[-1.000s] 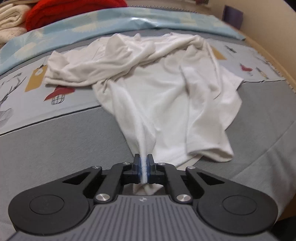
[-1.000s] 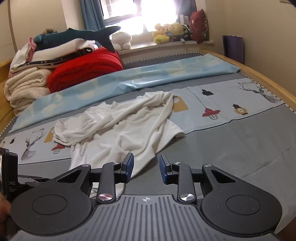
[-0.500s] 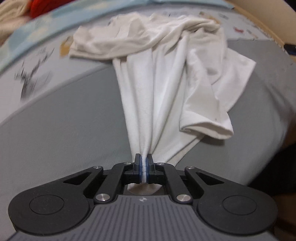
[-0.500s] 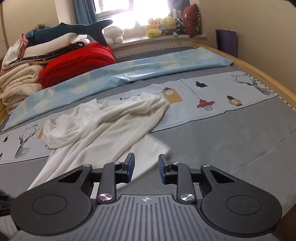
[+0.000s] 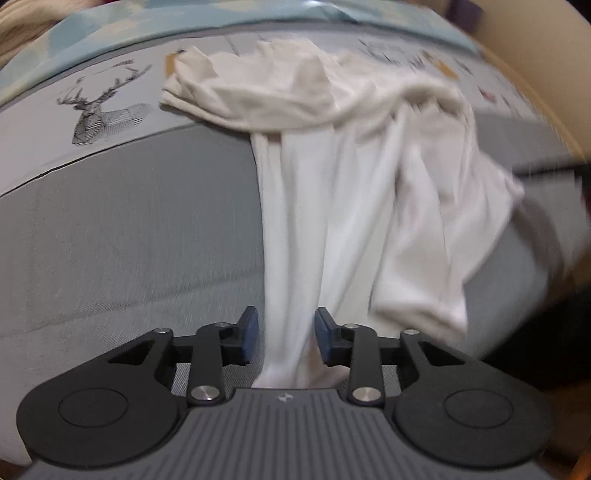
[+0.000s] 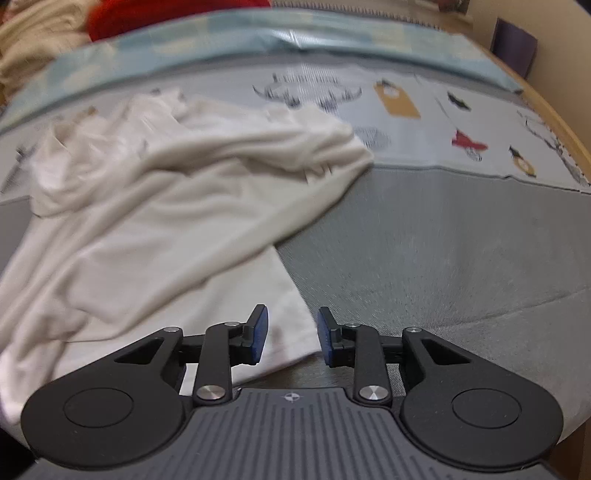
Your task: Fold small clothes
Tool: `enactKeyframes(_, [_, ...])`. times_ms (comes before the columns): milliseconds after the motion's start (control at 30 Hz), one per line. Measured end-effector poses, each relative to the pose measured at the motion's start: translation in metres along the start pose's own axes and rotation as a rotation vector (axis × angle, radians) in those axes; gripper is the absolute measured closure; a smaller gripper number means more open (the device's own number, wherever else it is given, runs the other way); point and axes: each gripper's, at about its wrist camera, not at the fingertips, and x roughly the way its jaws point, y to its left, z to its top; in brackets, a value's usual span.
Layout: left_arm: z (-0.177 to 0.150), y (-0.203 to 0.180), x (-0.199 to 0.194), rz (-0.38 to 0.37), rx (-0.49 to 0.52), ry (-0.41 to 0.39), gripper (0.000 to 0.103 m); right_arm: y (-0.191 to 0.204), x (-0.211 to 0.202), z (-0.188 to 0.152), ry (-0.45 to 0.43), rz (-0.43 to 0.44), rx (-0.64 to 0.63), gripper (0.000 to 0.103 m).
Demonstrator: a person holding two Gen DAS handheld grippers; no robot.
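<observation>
A crumpled white garment [image 5: 332, 155] lies stretched out on the grey bed cover [image 5: 129, 240]. In the left wrist view my left gripper [image 5: 286, 334] has its jaws opening. A bunched strip of the garment runs between the blue pads [image 5: 251, 330], and they no longer press on it. In the right wrist view the same white garment [image 6: 155, 206] spreads to the left. My right gripper [image 6: 291, 334] hangs low over its near corner, jaws opening, with the corner's edge between the pads and no grip on it.
The bed cover [image 6: 443, 258] has a pale band printed with deer and lanterns [image 6: 399, 99], then a light blue strip behind. Red [image 6: 155, 14] and cream bedding [image 6: 33, 40] is piled at the back left. A wooden bed frame [image 6: 554, 110] curves along the right.
My left gripper dragged the garment toward the near edge while pinching it, then let go. My right gripper dropped and tilted down over the garment's near corner.
</observation>
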Motion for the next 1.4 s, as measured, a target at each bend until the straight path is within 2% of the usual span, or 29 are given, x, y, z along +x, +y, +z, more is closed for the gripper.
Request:
enactKeyframes(67, [0.014, -0.004, 0.008, 0.032, -0.096, 0.008, 0.061, -0.002, 0.016, 0.002, 0.05, -0.014, 0.007, 0.069])
enactKeyframes(167, [0.026, -0.003, 0.03, 0.104, -0.26, 0.091, 0.061, -0.001, 0.036, 0.001, 0.11, -0.03, 0.008, 0.069])
enactKeyframes(267, [0.038, -0.012, 0.045, 0.13, -0.313, 0.135, 0.062, 0.008, 0.045, -0.003, 0.141, -0.043, -0.031, 0.071])
enactKeyframes(333, [0.048, -0.027, 0.051, 0.112, -0.301, 0.131, 0.062, 0.013, 0.045, -0.004, 0.134, -0.048, -0.071, 0.09])
enactKeyframes(400, [0.052, -0.041, 0.059, 0.123, -0.25, 0.143, 0.067, 0.019, 0.042, -0.005, 0.128, -0.038, -0.103, 0.094])
enactKeyframes(500, [0.053, -0.051, 0.066, 0.172, -0.19, 0.151, 0.089, 0.014, 0.028, -0.007, 0.103, -0.021, -0.106, 0.095])
enactKeyframes(533, [0.054, -0.052, 0.066, 0.179, -0.184, 0.148, 0.094, 0.009, 0.022, -0.006, 0.093, -0.011, -0.095, 0.095])
enactKeyframes(667, [0.058, -0.052, 0.066, 0.184, -0.185, 0.124, 0.096, -0.014, -0.001, -0.011, 0.065, 0.001, -0.085, 0.096])
enactKeyframes(833, [0.054, -0.059, 0.063, 0.119, -0.196, 0.106, 0.096, -0.048, -0.012, -0.028, 0.099, -0.048, -0.071, 0.096])
enactKeyframes(900, [0.053, -0.056, 0.066, 0.129, -0.192, 0.117, 0.096, -0.054, -0.014, -0.036, 0.12, -0.072, -0.084, 0.096])
enactKeyframes(1000, [0.05, -0.049, 0.068, 0.166, -0.19, 0.145, 0.096, -0.051, -0.013, -0.043, 0.169, -0.058, -0.112, 0.096])
enactKeyframes(1067, [0.051, -0.044, 0.067, 0.18, -0.19, 0.156, 0.095, -0.047, -0.013, -0.045, 0.162, -0.117, -0.139, 0.096])
enactKeyframes(1133, [0.052, -0.04, 0.066, 0.167, -0.204, 0.164, 0.09, -0.049, -0.019, -0.039, 0.122, -0.157, -0.127, 0.094])
enactKeyframes(1200, [0.054, -0.039, 0.061, 0.154, -0.204, 0.144, 0.089, -0.048, -0.034, -0.031, 0.028, -0.101, -0.077, 0.094])
enactKeyframes(1267, [0.055, -0.039, 0.054, 0.149, -0.197, 0.11, 0.086, -0.043, -0.045, -0.025, -0.047, 0.014, -0.013, 0.091])
enactKeyframes(1333, [0.053, -0.042, 0.054, 0.147, -0.191, 0.117, 0.084, -0.035, -0.043, -0.024, -0.04, 0.142, 0.042, 0.078])
enactKeyframes(1400, [0.051, -0.043, 0.058, 0.157, -0.179, 0.145, 0.083, -0.02, -0.028, -0.024, 0.034, 0.262, 0.095, 0.075])
